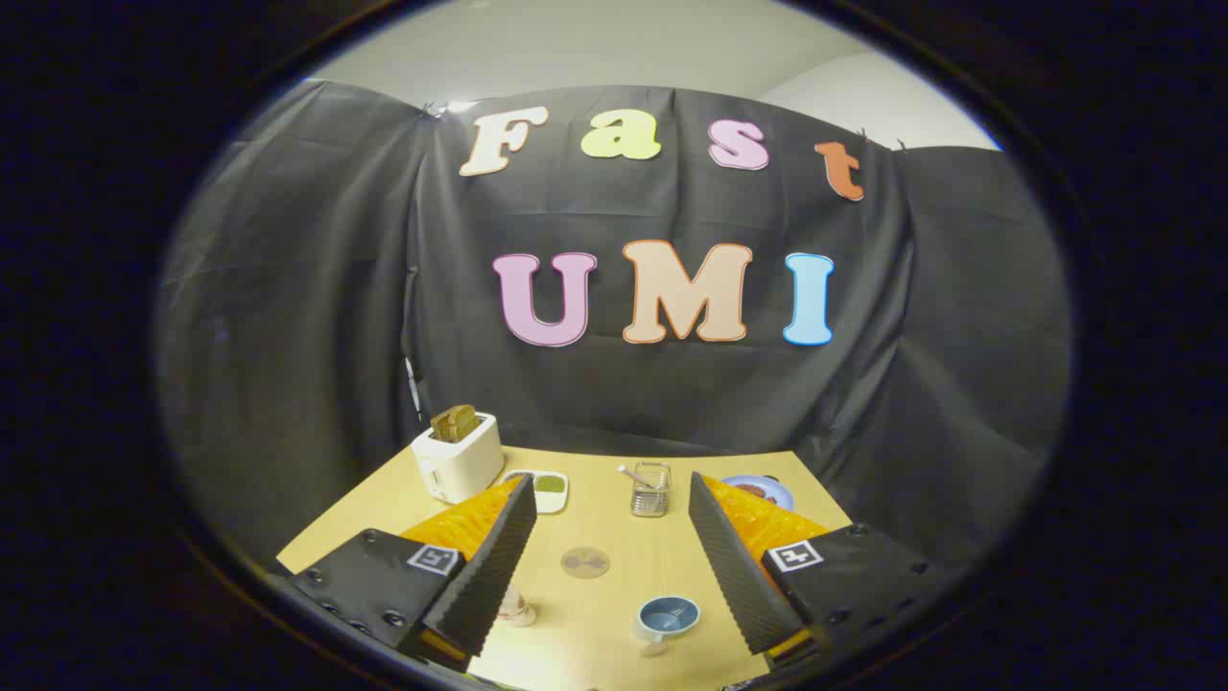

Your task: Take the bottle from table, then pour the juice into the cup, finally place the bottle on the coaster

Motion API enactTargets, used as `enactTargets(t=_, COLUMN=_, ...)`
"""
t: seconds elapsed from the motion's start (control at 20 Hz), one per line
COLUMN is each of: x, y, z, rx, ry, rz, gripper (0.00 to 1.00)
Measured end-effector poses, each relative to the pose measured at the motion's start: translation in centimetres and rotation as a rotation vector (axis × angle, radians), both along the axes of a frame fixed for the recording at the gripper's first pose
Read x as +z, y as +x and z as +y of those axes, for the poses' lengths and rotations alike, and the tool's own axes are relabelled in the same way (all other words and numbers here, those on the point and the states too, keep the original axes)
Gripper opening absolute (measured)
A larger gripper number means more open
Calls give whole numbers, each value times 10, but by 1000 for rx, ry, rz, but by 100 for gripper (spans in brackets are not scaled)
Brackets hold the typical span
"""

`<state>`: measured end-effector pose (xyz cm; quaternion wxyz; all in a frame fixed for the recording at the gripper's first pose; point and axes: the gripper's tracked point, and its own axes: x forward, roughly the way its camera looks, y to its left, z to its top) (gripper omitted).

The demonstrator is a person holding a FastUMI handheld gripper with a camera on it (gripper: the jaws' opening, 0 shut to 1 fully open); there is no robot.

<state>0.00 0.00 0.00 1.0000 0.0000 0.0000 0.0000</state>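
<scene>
My gripper [610, 480] is open and held above the wooden table [614, 643], with nothing between its fingers. Low beside the left finger, a small pale piece with a red band [519, 609] peeks out; it looks like the bottle, and the finger hides most of it. A round grey coaster [585, 561] lies flat on the table between the fingers. A blue cup [669, 615] stands nearer to me, close to the right finger and apart from the coaster.
A white toaster [459, 459] with a slice of bread stands at the far left of the table. Beside it is a white dish [549, 490] with something green. A small wire holder [650, 490] and a plate [765, 491] sit farther right.
</scene>
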Motion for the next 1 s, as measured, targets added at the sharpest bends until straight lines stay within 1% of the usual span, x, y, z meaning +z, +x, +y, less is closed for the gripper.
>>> enactTargets(t=0.15, x=-2, y=0, z=2, rx=-2, ry=-14, rz=11, gripper=100)
enactTargets(t=0.45, x=-3, y=-9, z=8, rx=6, ry=26, rz=8, gripper=100)
enactTargets(t=0.75, x=-9, y=-18, z=10, rx=-51, ry=74, rz=1, gripper=100)
enactTargets(t=1.0, x=-15, y=-15, z=31, rx=-85, ry=100, rz=7, gripper=100)
